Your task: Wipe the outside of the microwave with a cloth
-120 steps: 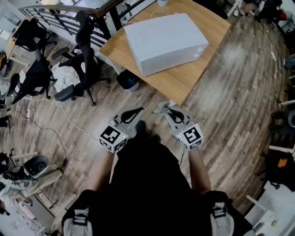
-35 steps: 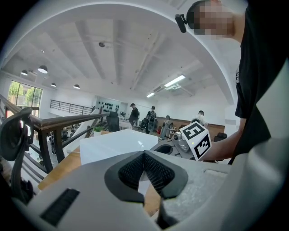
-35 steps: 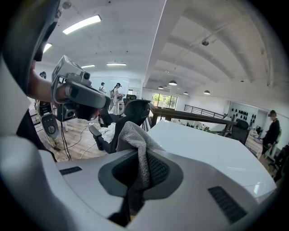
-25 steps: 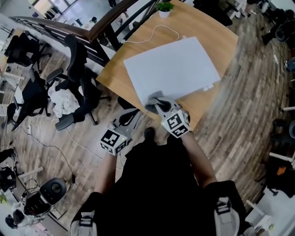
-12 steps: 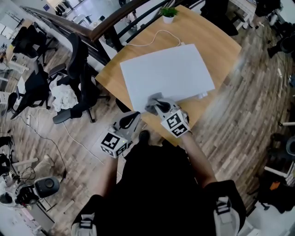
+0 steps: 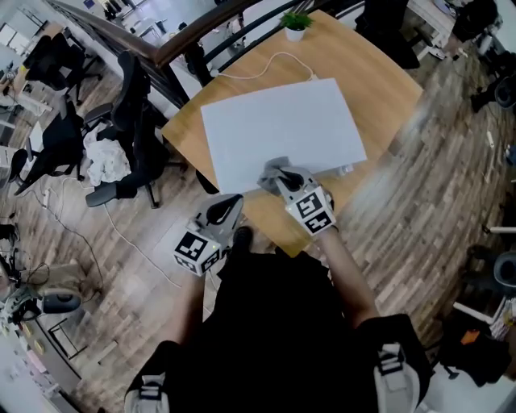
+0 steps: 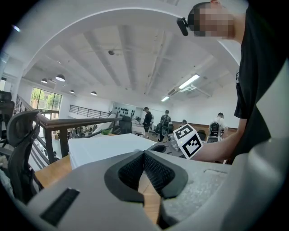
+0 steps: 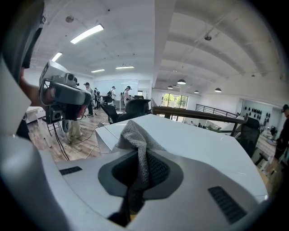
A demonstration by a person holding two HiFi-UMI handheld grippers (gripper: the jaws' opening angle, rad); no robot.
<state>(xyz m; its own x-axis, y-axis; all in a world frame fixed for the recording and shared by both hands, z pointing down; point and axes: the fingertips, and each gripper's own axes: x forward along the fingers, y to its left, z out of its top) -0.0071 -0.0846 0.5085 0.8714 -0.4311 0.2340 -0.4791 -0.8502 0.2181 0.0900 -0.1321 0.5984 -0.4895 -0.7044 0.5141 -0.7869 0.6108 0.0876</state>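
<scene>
Right gripper [image 6: 280, 179] is at the near edge of the microwave [image 6: 278, 133], fingers clenched on a grey cloth [image 6: 272, 169]. The cloth is bunched up vs. the near rim of the microwave's top. In the right gripper view the cloth [image 8: 135, 135] runs up btwn the two pads and flops over above them, w/ the white microwave [image 8: 198, 146] spreading out just beyond.

Left gripper [image 6: 228, 206] hangs off the counter [image 6: 379, 73], near-left of the microwave, over the wood floor [image 6: 419, 161], well apart from the cloth. Its fingers [image 7: 156, 173] are clenched together, pads meeting, nothing btwn them.

Microwave sits flat approx mid-counter. A white cable [image 6: 266, 60] loops on the counter beyond it, and a small potted plant [image 6: 294, 22] stands at the far edge. A black office chair [image 6: 133, 121] stands left of the counter.
</scene>
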